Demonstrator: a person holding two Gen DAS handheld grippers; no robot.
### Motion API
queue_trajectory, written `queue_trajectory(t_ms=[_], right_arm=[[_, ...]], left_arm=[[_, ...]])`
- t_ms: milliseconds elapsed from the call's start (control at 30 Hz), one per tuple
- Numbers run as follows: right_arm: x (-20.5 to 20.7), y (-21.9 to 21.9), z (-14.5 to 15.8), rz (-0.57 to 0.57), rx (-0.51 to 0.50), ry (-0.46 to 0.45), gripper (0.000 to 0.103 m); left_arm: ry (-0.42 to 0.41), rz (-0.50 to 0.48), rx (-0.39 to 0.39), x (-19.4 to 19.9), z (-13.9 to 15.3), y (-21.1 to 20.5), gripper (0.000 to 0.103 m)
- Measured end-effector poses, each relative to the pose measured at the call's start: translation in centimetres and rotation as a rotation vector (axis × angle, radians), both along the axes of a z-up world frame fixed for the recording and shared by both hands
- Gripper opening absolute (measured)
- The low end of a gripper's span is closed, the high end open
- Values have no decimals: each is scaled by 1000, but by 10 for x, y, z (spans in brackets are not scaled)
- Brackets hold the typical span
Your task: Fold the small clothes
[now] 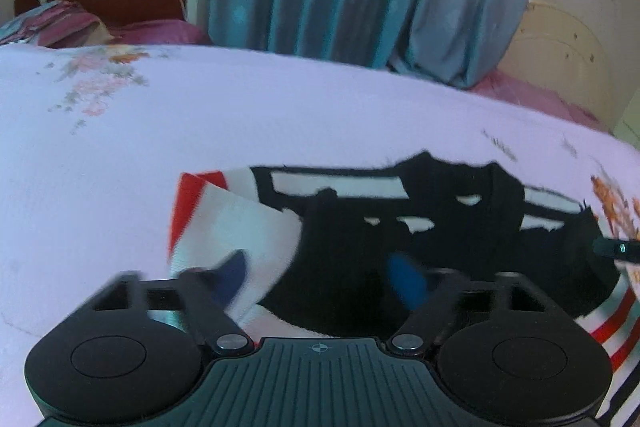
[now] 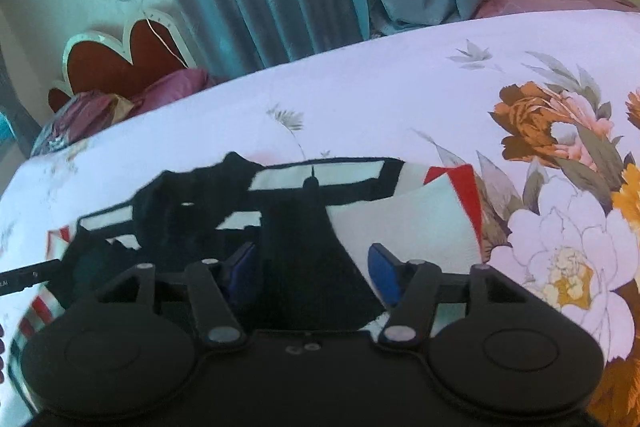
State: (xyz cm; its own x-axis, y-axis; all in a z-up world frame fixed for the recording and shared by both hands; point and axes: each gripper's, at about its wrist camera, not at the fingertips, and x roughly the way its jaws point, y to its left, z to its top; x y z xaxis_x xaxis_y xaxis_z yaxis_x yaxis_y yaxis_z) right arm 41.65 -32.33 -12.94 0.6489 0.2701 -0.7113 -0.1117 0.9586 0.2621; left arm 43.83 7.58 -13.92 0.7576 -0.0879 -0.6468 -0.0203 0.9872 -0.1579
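Small garment (image 1: pixel 400 227), black with white panels plus red and white striped edges, lies on the bed (image 1: pixel 240 115) on the floral sheet, near side, right in front of both tongs. It looks partly folded: a white and red flap at its left end in the left wrist view is doubled over the black body, and the same kind of flap sits at the right end in the right wrist view. Shape is roughly a wide band, not yet a compact bundle. Judged stage: one fold laid down, at least one more fold and a tidy-up left.

Left tongs (image 1: pixel 320 279): jaws about half apart, blue pads either side of the cloth edge, nothing pinched as far as can be seen. Right tongs (image 2: pixel 314 273): same, half apart, black fabric running between the pads but the pads stand clear of it. So neither has hold of the garment.

Hard to make out: left view is motion blurred, pads smeared. Near hem of the garment is hidden under both tong bodies. Garment type unclear; black areas show no detail, so layers cannot be counted. Striped part at far right of the left view is cut off by the frame. Thin dark tip (image 1: pixel 618 249) at the right edge there is likely the other tongs.
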Motion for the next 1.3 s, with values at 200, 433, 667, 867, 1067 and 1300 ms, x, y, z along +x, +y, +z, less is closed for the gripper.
queue_trajectory(t_ms=[200, 433, 667, 867, 1067, 1300], right_arm=[[6, 4, -8, 47, -21, 17, 14], [1, -3, 8, 17, 9, -69, 5], [21, -1, 23, -28, -8, -138, 5], [40, 1, -4, -69, -75, -72, 5], [41, 1, -19, -71, -126, -35, 16], [20, 11, 11, -51, -164, -140, 25]], left_arm=[[12, -32, 43, 0, -7, -10, 11], [-100, 20, 13, -10, 13, 0, 4], [-163, 106, 2, 5, 25, 8, 4], [-83, 150, 46, 21, -7, 4, 4], [-53, 137, 98, 24, -8, -3, 7], [-161, 171, 99, -5, 17, -3, 47]])
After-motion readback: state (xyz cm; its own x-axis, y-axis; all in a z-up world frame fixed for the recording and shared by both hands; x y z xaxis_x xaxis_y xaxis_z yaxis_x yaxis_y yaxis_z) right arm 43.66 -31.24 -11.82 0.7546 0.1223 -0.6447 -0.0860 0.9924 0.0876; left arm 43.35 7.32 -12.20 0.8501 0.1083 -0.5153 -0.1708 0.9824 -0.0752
